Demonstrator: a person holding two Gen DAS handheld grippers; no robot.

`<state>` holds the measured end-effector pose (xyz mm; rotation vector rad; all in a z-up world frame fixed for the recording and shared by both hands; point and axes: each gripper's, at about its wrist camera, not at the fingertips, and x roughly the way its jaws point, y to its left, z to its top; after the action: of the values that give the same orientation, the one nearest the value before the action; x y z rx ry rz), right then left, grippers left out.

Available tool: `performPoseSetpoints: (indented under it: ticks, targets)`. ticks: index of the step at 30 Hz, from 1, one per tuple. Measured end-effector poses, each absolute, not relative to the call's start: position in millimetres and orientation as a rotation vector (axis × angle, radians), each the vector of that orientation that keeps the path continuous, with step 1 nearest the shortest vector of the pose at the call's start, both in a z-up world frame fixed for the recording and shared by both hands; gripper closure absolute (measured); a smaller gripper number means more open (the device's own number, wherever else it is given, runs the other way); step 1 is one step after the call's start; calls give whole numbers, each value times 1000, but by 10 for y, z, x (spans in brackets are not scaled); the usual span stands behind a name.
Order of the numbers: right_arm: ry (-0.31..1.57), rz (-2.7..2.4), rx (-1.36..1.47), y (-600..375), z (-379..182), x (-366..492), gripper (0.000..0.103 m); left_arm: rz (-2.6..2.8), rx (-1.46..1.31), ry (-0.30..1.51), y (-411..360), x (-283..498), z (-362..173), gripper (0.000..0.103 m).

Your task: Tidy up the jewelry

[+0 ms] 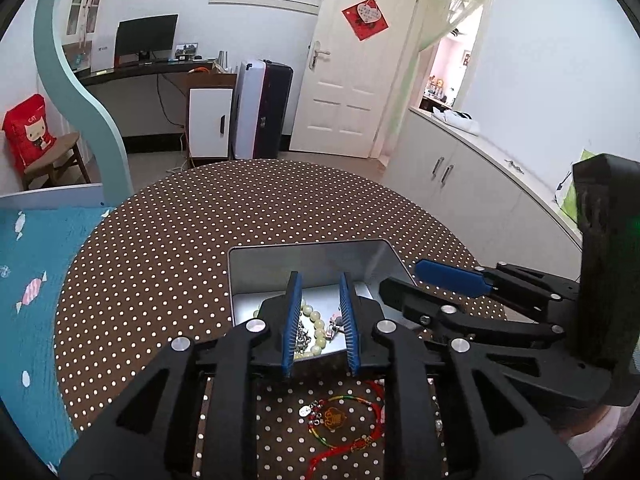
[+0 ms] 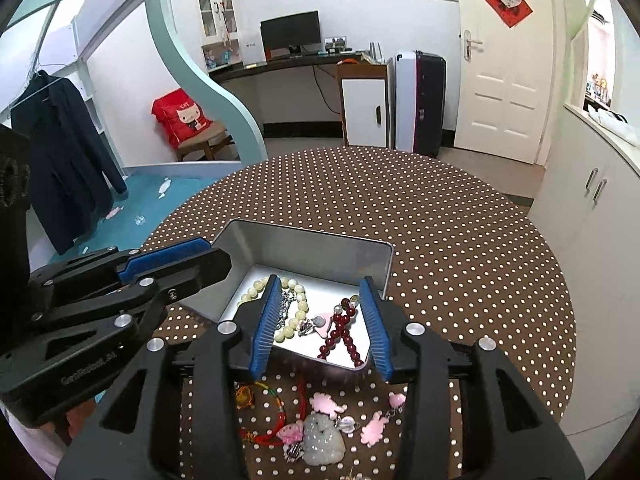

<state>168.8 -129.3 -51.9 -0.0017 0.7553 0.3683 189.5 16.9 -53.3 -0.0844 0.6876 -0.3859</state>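
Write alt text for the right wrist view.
The open right gripper hovers over a silver tin holding pale and dark red bead bracelets, on a polka-dot table. Pink charms lie loose nearer the camera.

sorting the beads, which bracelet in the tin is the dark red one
The dark red bracelet lies at the right of the metal tin, near the right gripper. The other beaded one, the pale cream bracelet, lies to its left.
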Motion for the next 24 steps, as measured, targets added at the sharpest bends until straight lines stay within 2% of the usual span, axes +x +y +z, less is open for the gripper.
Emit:
performPoseSetpoints:
  ticks: [4, 10, 13, 15, 22, 24]
  targets:
    - [736, 357, -7, -1346, -492, 1554, 61, -380, -81, 671, 181, 1778, -503, 77]
    - [722, 317, 5, -1459, -493, 1359, 59, -383, -82, 650, 228, 1523, -480, 77]
    - [712, 300, 8, -1501, -521, 1235, 54, -390, -84, 642, 265, 1380, -515, 64]
    - [711, 287, 12, -1528, -570, 1157, 51, -384, -86, 644, 258, 1294, -557, 49]
    - [752, 237, 29, -1628, -838, 927, 50, -394, -90, 681, 248, 1053, -831, 47]
    - [748, 232, 36, -1652, -878, 878, 47, -408, -80, 685, 224, 1013, -891, 47]
